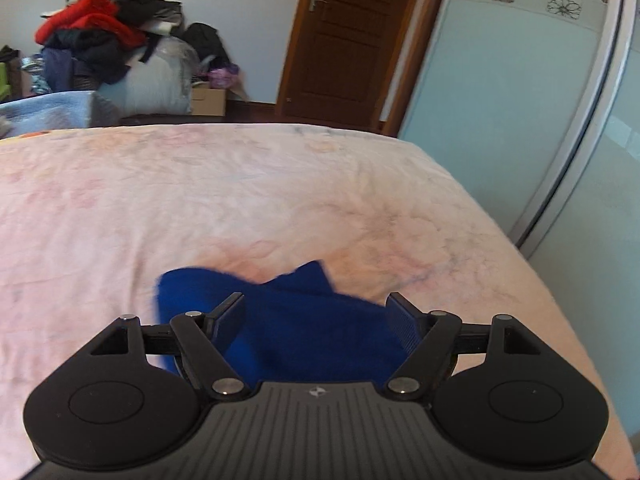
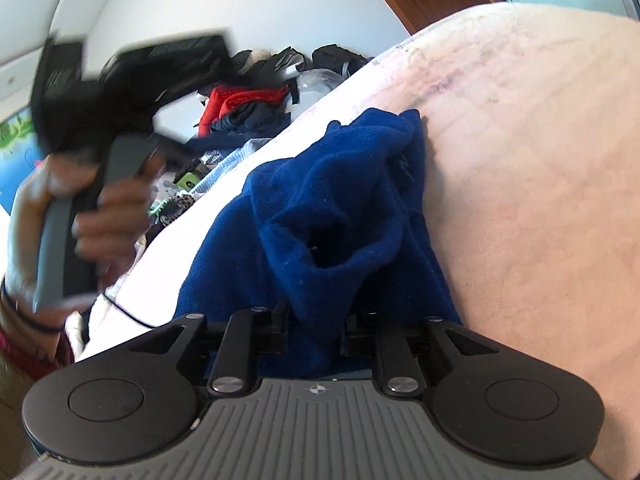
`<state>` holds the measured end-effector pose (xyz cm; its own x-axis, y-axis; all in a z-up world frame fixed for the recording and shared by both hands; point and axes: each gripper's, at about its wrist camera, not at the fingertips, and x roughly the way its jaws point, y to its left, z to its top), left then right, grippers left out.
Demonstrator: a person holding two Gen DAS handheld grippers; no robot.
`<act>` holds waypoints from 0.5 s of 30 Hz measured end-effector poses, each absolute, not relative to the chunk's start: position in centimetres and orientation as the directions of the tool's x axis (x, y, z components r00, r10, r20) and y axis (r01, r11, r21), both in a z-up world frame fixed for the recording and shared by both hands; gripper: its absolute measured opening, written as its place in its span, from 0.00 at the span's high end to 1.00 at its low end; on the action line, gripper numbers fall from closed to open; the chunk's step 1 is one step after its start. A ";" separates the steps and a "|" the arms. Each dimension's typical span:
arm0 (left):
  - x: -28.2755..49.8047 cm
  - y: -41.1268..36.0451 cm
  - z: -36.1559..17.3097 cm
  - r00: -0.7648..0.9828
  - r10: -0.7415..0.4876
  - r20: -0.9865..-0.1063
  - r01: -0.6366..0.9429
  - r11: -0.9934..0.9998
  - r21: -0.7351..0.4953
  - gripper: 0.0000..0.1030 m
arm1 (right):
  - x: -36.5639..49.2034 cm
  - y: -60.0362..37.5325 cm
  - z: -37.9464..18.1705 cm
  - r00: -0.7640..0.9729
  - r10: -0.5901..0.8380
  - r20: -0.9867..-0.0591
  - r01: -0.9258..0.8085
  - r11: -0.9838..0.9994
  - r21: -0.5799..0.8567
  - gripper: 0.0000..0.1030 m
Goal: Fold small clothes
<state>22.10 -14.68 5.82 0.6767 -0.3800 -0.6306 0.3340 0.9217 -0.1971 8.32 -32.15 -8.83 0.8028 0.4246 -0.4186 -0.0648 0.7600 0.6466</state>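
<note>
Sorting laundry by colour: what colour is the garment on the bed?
Deep blue garment, plain; clearest in the right wrist view.

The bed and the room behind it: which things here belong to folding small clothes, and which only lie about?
Belong to the job:
- blue garment, crumpled on the bed
- bed sheet, the work surface
- left claw, open over the garment
- right claw, garment between its fingers

Only lying about:
- clothes pile
- cardboard box
- door
</note>
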 end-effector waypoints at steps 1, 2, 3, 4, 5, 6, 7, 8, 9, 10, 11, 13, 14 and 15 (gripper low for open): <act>21.5 -13.6 5.5 0.683 -0.364 -0.633 0.319 0.929 -0.189 0.26 | 8.3 -32.4 -8.9 0.803 0.434 -0.410 -0.064 0.745 0.664 0.69; 20.7 -12.5 5.1 0.692 -0.351 -0.630 0.304 0.934 -0.187 0.26 | 8.4 -32.7 -9.0 0.802 0.444 -0.399 -0.061 0.726 0.685 0.66; 20.1 -11.7 4.7 0.700 -0.339 -0.628 0.289 0.939 -0.185 0.25 | 8.5 -33.1 -9.2 0.803 0.454 -0.386 -0.056 0.702 0.710 0.64; 19.3 -10.8 4.2 0.704 -0.322 -0.632 0.276 0.945 -0.174 0.25 | 8.5 -33.7 -9.3 0.804 0.465 -0.369 -0.051 0.674 0.737 0.60; 18.6 -10.1 3.8 0.706 -0.309 -0.638 0.265 0.950 -0.166 0.25 | 8.7 -34.2 -9.4 0.805 0.478 -0.352 -0.050 0.646 0.762 0.55; 18.1 -9.6 3.4 0.705 -0.301 -0.642 0.257 0.952 -0.164 0.25 | 9.0 -34.7 -9.3 0.806 0.486 -0.338 -0.049 0.624 0.780 0.52; 17.4 -9.0 3.0 0.702 -0.298 -0.647 0.253 0.953 -0.165 0.25 | 9.2 -35.2 -9.1 0.810 0.490 -0.322 -0.053 0.608 0.792 0.46; 16.9 -8.6 2.7 0.698 -0.300 -0.650 0.254 0.953 -0.167 0.25 | 9.5 -35.7 -8.9 0.811 0.495 -0.312 -0.057 0.598 0.800 0.44; 16.4 -8.4 2.5 0.693 -0.302 -0.654 0.256 0.952 -0.168 0.25 | 10.0 -36.2 -8.7 0.806 0.510 -0.302 -0.067 0.585 0.808 0.44; 15.8 -8.3 2.2 0.691 -0.302 -0.657 0.262 0.951 -0.162 0.25 | 10.7 -36.7 -8.5 0.801 0.523 -0.290 -0.079 0.573 0.816 0.43; 15.3 -8.3 2.0 0.692 -0.298 -0.657 0.270 0.951 -0.147 0.25 | 11.6 -37.2 -8.3 0.794 0.540 -0.280 -0.092 0.562 0.822 0.43; 14.4 -8.8 1.7 0.706 -0.286 -0.648 0.285 0.952 -0.110 0.25 | 13.8 -37.9 -8.0 0.765 0.581 -0.278 -0.116 0.549 0.828 0.43; 14.0 -9.0 1.7 0.712 -0.285 -0.641 0.294 0.951 -0.096 0.25 | 15.0 -38.3 -7.9 0.755 0.592 -0.282 -0.122 0.549 0.827 0.43; 13.5 -9.3 1.5 0.718 -0.285 -0.635 0.305 0.949 -0.082 0.25 | 16.3 -38.6 -7.8 0.738 0.609 -0.289 -0.128 0.547 0.827 0.42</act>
